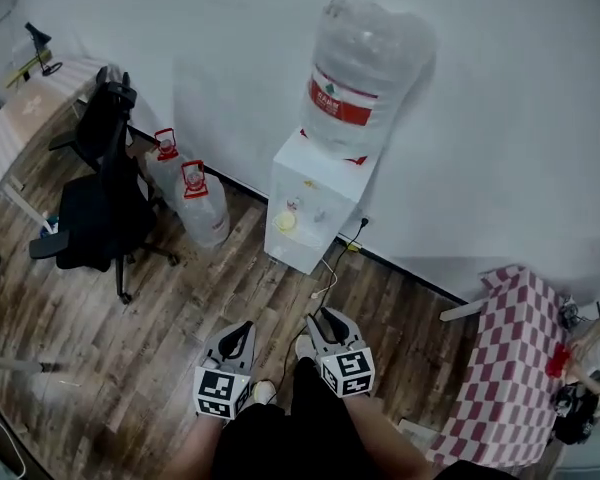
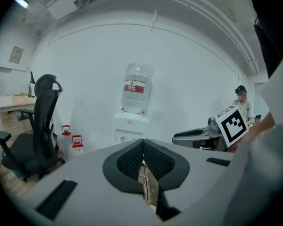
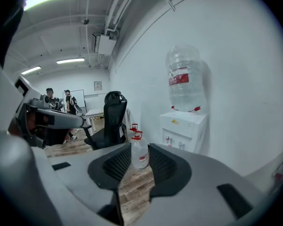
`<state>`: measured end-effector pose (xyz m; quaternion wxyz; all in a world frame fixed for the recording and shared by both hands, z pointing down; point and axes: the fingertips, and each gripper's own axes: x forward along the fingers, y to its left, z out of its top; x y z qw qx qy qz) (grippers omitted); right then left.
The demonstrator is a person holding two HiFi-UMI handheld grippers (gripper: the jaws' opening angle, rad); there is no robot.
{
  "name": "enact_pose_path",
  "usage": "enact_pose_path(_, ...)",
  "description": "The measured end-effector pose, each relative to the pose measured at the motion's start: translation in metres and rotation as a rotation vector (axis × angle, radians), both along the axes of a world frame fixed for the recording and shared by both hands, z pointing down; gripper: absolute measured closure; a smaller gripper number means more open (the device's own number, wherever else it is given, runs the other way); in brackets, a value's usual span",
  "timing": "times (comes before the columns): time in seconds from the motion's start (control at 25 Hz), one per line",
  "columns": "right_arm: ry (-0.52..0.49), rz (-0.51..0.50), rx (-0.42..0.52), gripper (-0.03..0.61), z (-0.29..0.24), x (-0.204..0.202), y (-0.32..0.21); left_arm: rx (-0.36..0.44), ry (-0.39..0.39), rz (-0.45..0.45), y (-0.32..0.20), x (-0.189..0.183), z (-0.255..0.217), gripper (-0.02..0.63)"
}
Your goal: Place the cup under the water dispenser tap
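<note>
The white water dispenser (image 1: 310,203) stands against the wall with a big clear bottle (image 1: 365,68) on top. On its front, below the taps, sits a small pale yellow round thing (image 1: 285,222) that looks like a cup. Both grippers are low in the head view, well short of the dispenser and over the wooden floor. My left gripper (image 1: 242,326) has its fingertips together with nothing between them (image 2: 142,147). On my right gripper (image 1: 320,316) the jaws stand apart and hold nothing (image 3: 137,149). The dispenser (image 3: 184,128) shows ahead and to the right of them.
Two water jugs with red caps (image 1: 202,203) stand on the floor left of the dispenser. A black office chair (image 1: 100,203) and a desk (image 1: 25,118) are further left. A red-checked table (image 1: 515,368) is at the right. A cable (image 1: 330,268) runs from the dispenser.
</note>
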<state>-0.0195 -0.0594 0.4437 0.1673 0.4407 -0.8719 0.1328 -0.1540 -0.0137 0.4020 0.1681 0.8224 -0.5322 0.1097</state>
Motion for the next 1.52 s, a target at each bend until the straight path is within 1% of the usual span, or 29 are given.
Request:
enact_pose_path(0.16, -0.030, 0.019, 0.032, 0.451, -0.033, 0.015, 0.027, 0.012, 0.015, 0.012, 0.022, 0.004, -0.017, 0.600)
enact_pose_path(0.4, -0.096, 0.019, 0.072, 0.462, -0.068, 0.036, 0.053, 0.036, -0.012, 0.051, 0.034, 0.022, -0.035, 0.600)
enact_pose_path(0.56, -0.155, -0.001, 0.083, 0.468, -0.084, 0.045, 0.057, 0.068, -0.021, 0.025, 0.035, 0.033, -0.050, 0.600)
enact_pose_path(0.72, -0.200, -0.039, 0.077, 0.469, -0.096, 0.055, 0.056, 0.063, -0.036, 0.007, 0.040, 0.050, -0.056, 0.600)
enact_pose_path(0.88, -0.210, -0.088, 0.103, 0.469, -0.116, 0.073, 0.056, 0.064, -0.042, 0.000, 0.042, 0.073, -0.066, 0.600)
enact_pose_path(1.08, -0.201, -0.125, 0.112, 0.471, -0.120, 0.095, 0.066, 0.078, -0.041, -0.015, 0.048, 0.091, -0.078, 0.600)
enact_pose_path(1.32, -0.217, -0.126, 0.111, 0.530, -0.124, 0.115, 0.081, 0.092, -0.048, -0.039, 0.058, 0.099, -0.089, 0.600)
enact_pose_path(1.52, -0.213, -0.127, 0.099, 0.556, -0.115, 0.131, 0.093, 0.088, -0.055, -0.042, 0.068, 0.111, -0.084, 0.600)
